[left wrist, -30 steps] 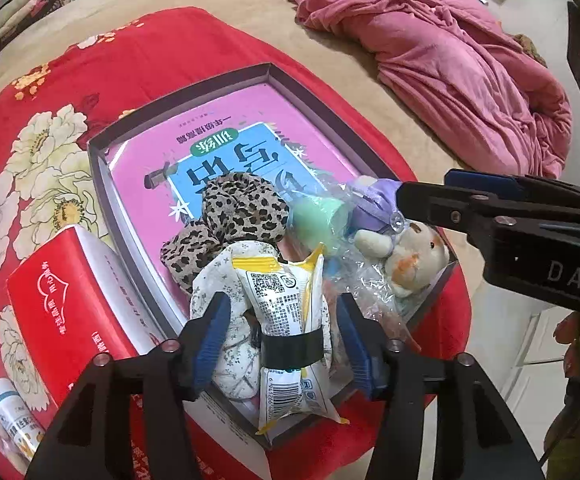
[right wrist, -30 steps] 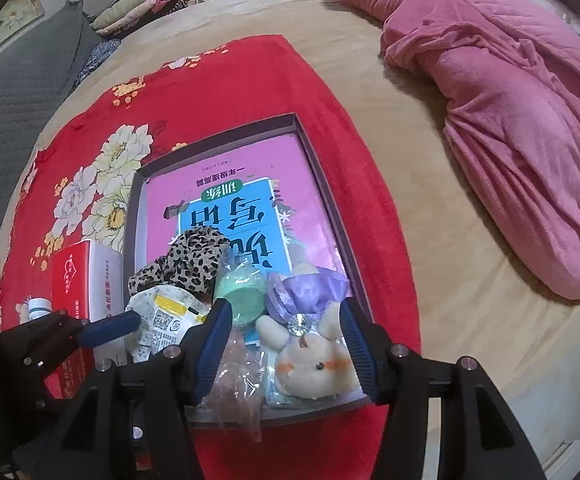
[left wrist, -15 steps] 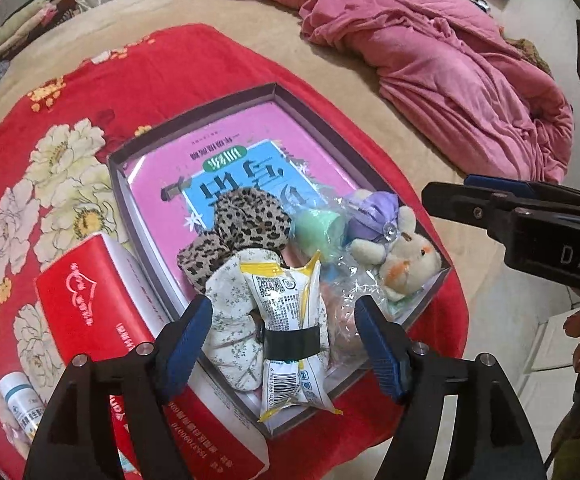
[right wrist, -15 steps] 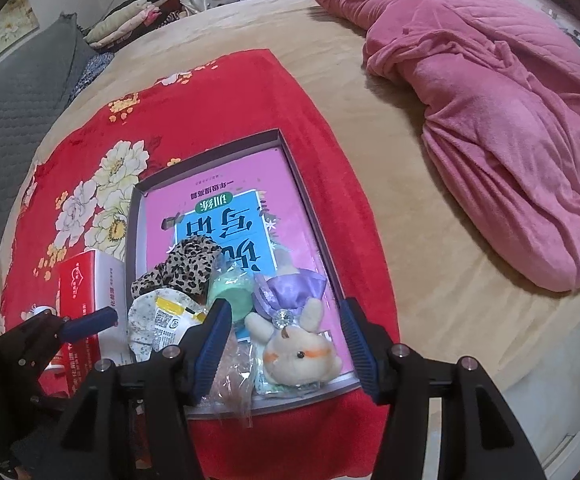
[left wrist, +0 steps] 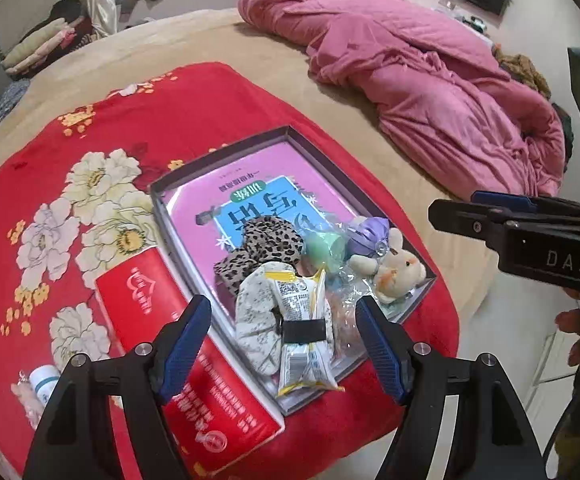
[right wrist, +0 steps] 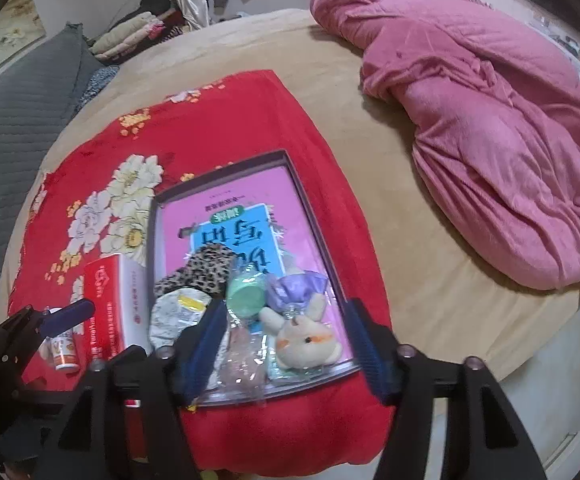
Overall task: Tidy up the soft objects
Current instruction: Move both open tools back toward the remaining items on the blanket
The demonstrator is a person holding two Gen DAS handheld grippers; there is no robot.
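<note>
A shallow dark-rimmed box (left wrist: 290, 131) with a pink printed bottom lies on the red floral blanket. In its near end are a leopard scrunchie (left wrist: 268, 236), a white floral scrunchie (left wrist: 252, 312), a banded snack packet (left wrist: 304, 332), a green soft piece (left wrist: 324, 246) and a plush bunny (left wrist: 396, 270) with a purple bow. My left gripper (left wrist: 282, 304) hangs open above the floral scrunchie and packet, touching neither. My right gripper (right wrist: 286, 308) hovers over the plush bunny (right wrist: 304, 342), its jaws opening, pads clear of it. Each gripper shows in the other's view: the right gripper (left wrist: 490, 216) and the left gripper (right wrist: 70, 312).
A red tissue box (left wrist: 162, 320) stands against the box's left side, with a small bottle (right wrist: 64, 348) beside it. A crumpled pink quilt (left wrist: 430, 80) lies at the right on the tan bed. The bed's edge is just past the box. A grey pillow (right wrist: 18, 120) is at the left.
Both grippers have lifted away from the box, so more of the bed shows. The left jaws spread apart from the floral scrunchie and packet. The right jaws widened around the plush bunny.
</note>
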